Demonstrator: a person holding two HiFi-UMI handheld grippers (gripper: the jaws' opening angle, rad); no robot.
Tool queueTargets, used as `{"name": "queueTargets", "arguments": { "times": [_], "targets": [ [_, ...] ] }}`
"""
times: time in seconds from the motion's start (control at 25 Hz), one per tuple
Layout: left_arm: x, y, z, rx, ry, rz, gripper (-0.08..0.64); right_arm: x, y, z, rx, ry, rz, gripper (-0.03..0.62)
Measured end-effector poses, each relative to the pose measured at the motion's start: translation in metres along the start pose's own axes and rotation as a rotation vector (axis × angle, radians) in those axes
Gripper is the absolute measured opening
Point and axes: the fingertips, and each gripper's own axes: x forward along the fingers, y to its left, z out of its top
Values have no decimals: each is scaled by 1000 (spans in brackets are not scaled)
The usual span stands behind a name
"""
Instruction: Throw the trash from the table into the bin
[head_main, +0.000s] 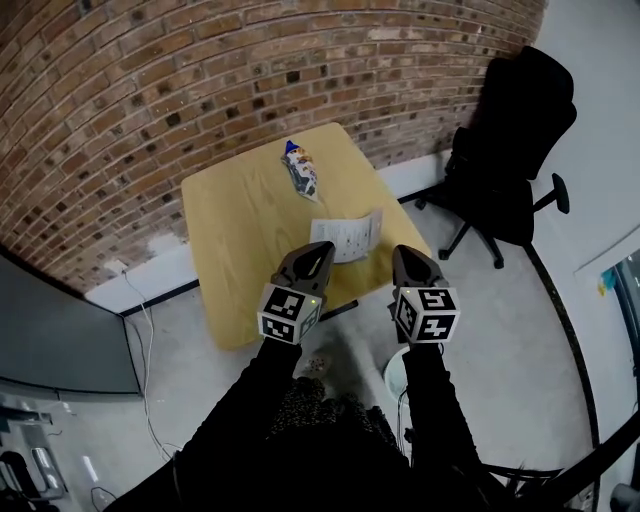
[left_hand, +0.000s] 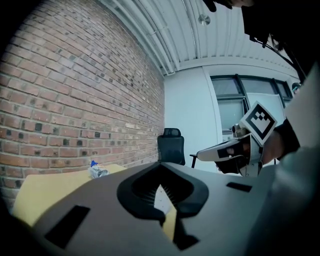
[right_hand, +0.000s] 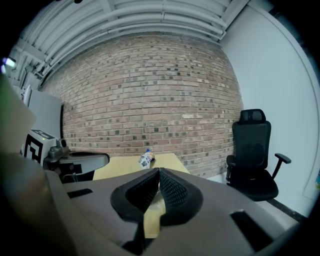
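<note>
Grippers: left gripper (head_main: 321, 248) and right gripper (head_main: 405, 253) are both pressing shut, carrying nothing.
Trash: crumpled blue-and-white plastic wrapper (head_main: 299, 170) is lying far across the square yellow wooden table (head_main: 235, 235).
Handling: likely light and crinkly; pinching its middle looks soundest.

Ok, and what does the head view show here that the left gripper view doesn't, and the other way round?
Head view only: the white bin on the floor by the person's legs, and the left gripper seen from outside with its marker cube. Left gripper view only: the ribbed ceiling and the windows behind the right gripper. Both: the yellow table, the crushed bottle on it, the black office chair, the brick wall and the right gripper.
</note>
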Motion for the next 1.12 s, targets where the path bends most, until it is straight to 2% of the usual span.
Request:
{"name": "queueTargets", "arguments": {
  "times": [0.68, 0.84, 1.12],
  "targets": [
    [21, 21, -7, 6, 23, -40, 6, 39, -6, 2, 26, 8, -44, 20],
    [26, 27, 0, 17, 14, -39, 6, 47, -12, 4, 52, -2, -80, 121],
    [32, 35, 3, 29, 13, -44, 6, 61, -18, 0, 101, 6, -110, 244]
  ]
}}
